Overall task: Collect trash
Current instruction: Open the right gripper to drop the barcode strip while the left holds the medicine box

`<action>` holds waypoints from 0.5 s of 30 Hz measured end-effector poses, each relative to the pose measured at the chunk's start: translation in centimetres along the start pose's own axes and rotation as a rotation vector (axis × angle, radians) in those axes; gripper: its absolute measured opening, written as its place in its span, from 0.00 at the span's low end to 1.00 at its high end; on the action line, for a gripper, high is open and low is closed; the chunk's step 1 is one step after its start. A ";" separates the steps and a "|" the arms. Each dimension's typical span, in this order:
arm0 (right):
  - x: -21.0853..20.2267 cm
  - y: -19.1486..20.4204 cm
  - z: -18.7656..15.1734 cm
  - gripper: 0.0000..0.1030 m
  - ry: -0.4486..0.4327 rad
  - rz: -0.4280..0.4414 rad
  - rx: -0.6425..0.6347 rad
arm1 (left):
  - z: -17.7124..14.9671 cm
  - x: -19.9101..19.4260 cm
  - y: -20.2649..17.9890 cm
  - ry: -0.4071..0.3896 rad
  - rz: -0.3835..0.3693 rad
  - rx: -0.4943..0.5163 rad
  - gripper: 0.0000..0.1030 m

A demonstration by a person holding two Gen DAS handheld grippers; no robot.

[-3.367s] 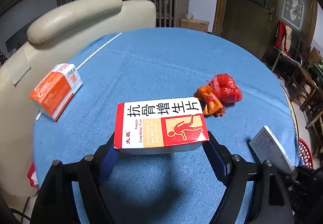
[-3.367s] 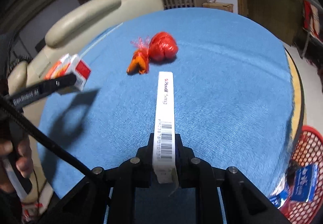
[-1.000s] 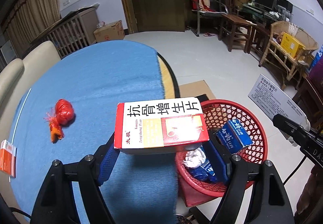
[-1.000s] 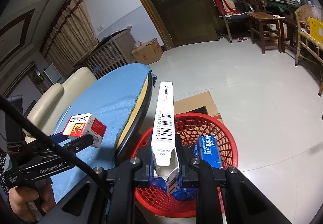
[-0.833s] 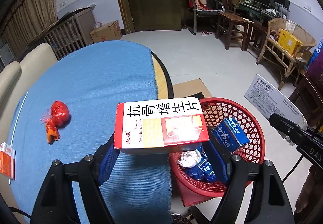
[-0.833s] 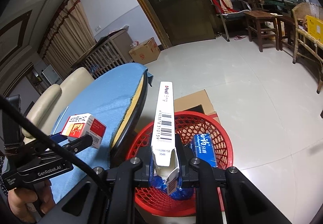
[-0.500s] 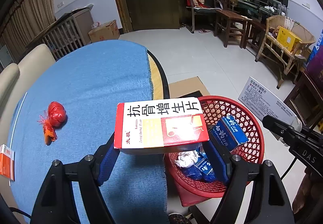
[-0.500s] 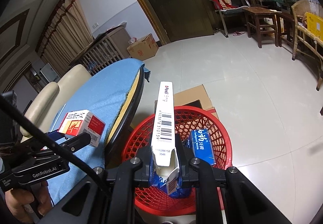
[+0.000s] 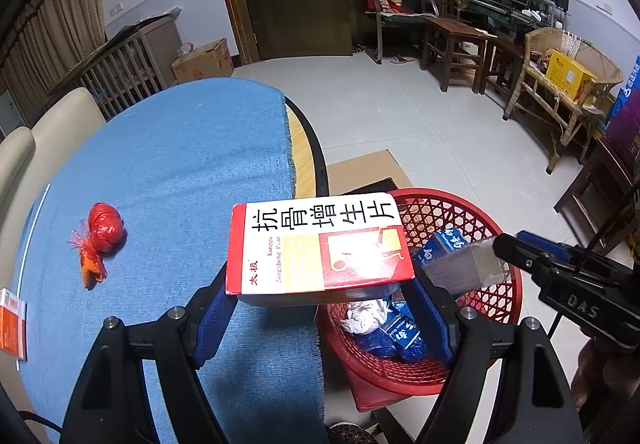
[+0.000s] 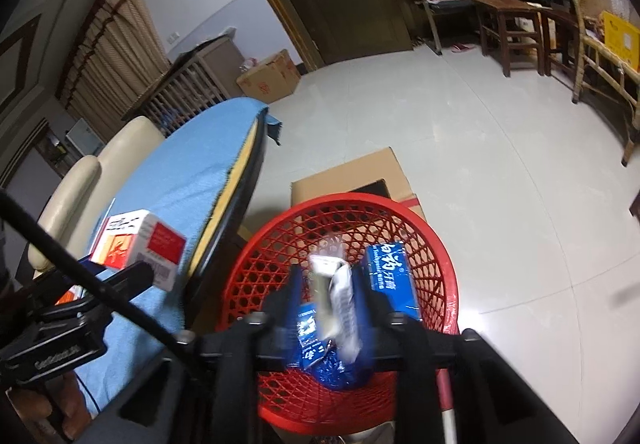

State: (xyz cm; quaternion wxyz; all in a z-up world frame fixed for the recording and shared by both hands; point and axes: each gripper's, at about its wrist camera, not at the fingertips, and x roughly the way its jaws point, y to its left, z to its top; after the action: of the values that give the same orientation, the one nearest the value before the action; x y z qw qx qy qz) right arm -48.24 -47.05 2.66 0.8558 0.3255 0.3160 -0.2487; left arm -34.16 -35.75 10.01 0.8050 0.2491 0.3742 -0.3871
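Observation:
My left gripper [image 9: 320, 296] is shut on a red and white medicine box [image 9: 320, 248], held above the edge of the blue-covered round table [image 9: 180, 148]. A red mesh basket [image 10: 360, 200] stands on the floor beside the table, with a blue box [image 10: 392, 276] and crumpled wrappers in it. Over the basket, the jaws of my right gripper [image 10: 326, 284] are opening. A narrow white box [image 10: 332, 296], blurred and tilted, slips down between them, free of the pads. In the left wrist view the right gripper [image 9: 508, 248] shows at the right, over the basket [image 9: 460, 200].
A red knotted bag [image 9: 102, 232] and an orange box [image 9: 12, 320] lie on the table. A flat cardboard box [image 10: 352, 172] sits on the floor behind the basket. A cream chair [image 10: 80, 184] stands by the table; wooden chairs [image 9: 452, 40] line the far wall.
The right jaws have parted and the narrow white box, upright and clamped before, now tips loose over the basket. The right gripper has sunk a little. The left gripper still holds its box.

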 end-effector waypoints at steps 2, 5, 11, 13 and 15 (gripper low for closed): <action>-0.4 -0.2 0.0 0.73 -0.021 0.003 0.011 | 0.0 0.1 0.1 0.002 -0.001 -0.001 0.79; -1.3 -0.2 0.1 0.73 -0.049 0.005 -0.001 | 0.1 0.4 -0.2 0.007 -0.006 -0.002 0.79; -3.3 -0.7 0.6 0.73 -0.108 0.003 0.018 | 0.2 0.7 -0.8 0.013 -0.016 0.011 0.79; -4.0 -1.0 0.7 0.73 -0.127 0.004 0.030 | 0.2 0.9 -0.9 0.017 -0.022 0.014 0.79; -4.5 -1.3 0.9 0.73 -0.139 0.005 0.040 | 0.3 1.1 -1.2 0.023 -0.030 0.017 0.79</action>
State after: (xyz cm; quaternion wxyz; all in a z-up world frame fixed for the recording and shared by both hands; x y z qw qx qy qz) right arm -51.73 -47.58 5.81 0.8697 0.3250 0.2499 -0.2748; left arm -34.58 -37.10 9.18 0.7927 0.2547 0.3837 -0.3995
